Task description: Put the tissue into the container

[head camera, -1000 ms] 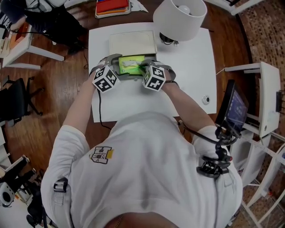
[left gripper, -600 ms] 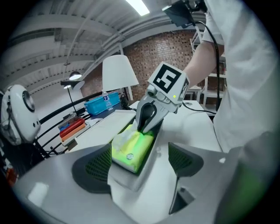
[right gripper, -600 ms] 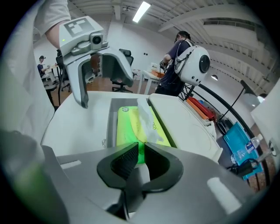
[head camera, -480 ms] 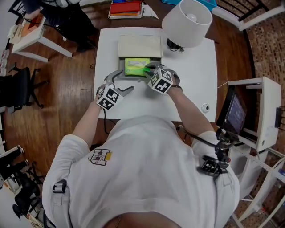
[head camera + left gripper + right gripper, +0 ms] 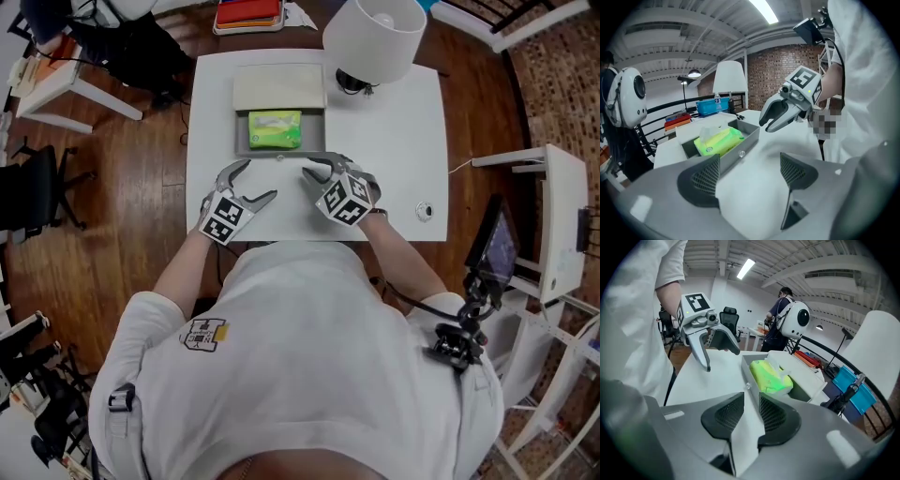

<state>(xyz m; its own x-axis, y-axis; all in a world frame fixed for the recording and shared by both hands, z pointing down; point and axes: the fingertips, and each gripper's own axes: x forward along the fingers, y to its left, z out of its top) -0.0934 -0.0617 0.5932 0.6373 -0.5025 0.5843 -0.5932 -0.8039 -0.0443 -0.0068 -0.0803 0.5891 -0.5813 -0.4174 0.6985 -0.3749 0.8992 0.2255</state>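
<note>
A green tissue pack [image 5: 275,129] lies inside the grey open container [image 5: 242,142] at the far middle of the white table [image 5: 403,150]. My right gripper [image 5: 315,169] hovers just in front of the container's near wall; its jaws are opening and nothing is between them. My left gripper [image 5: 253,184] stands open and empty over the table, left of the right one. In the left gripper view the pack [image 5: 719,140] sits in the container [image 5: 746,142] beyond my open gripper [image 5: 750,171]. The right gripper view shows the pack [image 5: 771,376] past its own gripper [image 5: 751,411].
A pale flat lid [image 5: 278,87] lies just behind the container. A white lamp [image 5: 375,37] stands at the table's far right. A small round object [image 5: 425,211] rests near the right edge. Red books [image 5: 248,11] lie beyond the table. A person with a white backpack [image 5: 794,319] stands in the background.
The right gripper has drawn back from the container toward me, leaving the tissue pack lying inside. The left gripper has also pulled back from the container's rim to the bare table.
</note>
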